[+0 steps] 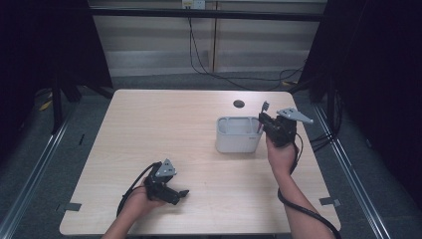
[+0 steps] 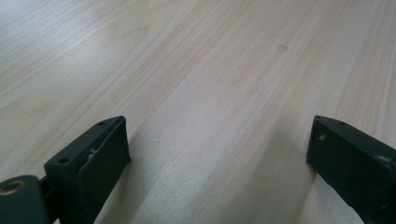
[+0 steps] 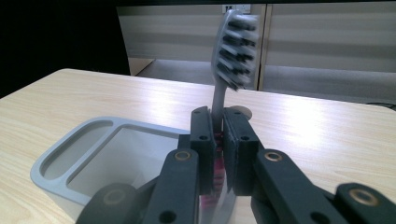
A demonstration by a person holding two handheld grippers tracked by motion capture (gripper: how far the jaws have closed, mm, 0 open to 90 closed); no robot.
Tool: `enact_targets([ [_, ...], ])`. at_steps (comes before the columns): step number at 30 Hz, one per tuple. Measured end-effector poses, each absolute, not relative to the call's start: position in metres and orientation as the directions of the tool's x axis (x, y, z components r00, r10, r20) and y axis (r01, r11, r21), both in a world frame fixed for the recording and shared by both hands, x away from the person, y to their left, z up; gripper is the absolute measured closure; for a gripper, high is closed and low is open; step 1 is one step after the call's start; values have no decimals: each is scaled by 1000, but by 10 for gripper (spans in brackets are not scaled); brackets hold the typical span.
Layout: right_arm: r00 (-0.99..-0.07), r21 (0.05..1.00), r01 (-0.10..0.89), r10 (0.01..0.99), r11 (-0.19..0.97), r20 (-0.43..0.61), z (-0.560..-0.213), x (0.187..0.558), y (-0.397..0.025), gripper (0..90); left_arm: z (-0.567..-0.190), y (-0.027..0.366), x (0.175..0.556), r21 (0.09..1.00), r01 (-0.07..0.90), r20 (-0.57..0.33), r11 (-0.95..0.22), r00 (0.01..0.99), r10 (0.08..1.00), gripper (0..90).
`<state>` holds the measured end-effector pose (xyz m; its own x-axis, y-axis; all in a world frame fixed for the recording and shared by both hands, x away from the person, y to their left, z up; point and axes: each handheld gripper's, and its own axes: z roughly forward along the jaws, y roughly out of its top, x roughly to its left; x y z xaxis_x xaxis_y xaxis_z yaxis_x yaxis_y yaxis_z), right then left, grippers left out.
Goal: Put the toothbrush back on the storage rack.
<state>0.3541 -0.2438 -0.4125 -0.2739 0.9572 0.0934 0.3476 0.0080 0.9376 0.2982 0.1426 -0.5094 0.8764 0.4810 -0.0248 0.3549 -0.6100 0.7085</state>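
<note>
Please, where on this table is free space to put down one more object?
The table is bare across its whole left half and along the near edge between the left gripper and the right forearm. Crowded is only the right side, where the right gripper holds a toothbrush at the grey holder.

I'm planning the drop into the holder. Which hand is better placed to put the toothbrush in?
Right. The right tongs are shut on the toothbrush, upright at the edge of the grey holder. The left tongs rest open on the table, far from the holder.
</note>
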Motion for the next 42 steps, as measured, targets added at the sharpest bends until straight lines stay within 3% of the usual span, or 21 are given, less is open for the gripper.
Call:
enact_targets([
  [42, -280, 930, 368, 955, 9, 102, -428, 341, -242, 832, -509, 143, 298, 709, 354, -26, -610, 877, 479, 54],
])
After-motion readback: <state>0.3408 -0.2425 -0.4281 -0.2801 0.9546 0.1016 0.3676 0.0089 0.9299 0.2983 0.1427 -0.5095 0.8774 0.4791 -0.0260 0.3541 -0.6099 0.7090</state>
